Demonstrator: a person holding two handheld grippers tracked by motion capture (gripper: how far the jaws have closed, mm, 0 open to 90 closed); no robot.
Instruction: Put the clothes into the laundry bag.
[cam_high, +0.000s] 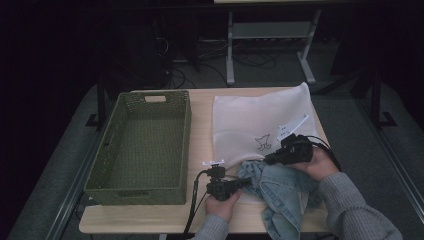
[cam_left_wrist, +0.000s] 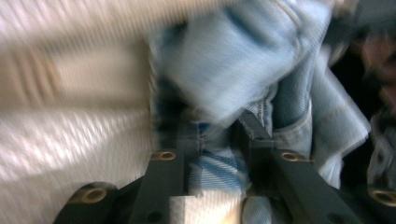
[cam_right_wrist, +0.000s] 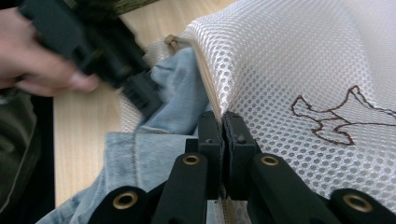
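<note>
Two claws at work near the bench's front edge: right claw (cam_right_wrist: 223, 140) pinched on the mesh bag (cam_high: 250, 117) rim to hold its mouth open, left claw (cam_left_wrist: 212, 140) clamped on the denim garment (cam_high: 282, 192), likely feeding it inside.

The jeans (cam_high: 282, 192) at the near right are light blue with paler stitching, the mesh bag (cam_high: 255, 120) behind them is white with tiny holes and a brown outline drawing, the woven basket (cam_high: 142, 145) on the left is olive green, and the surface (cam_high: 200, 130) is pale wood.
</note>
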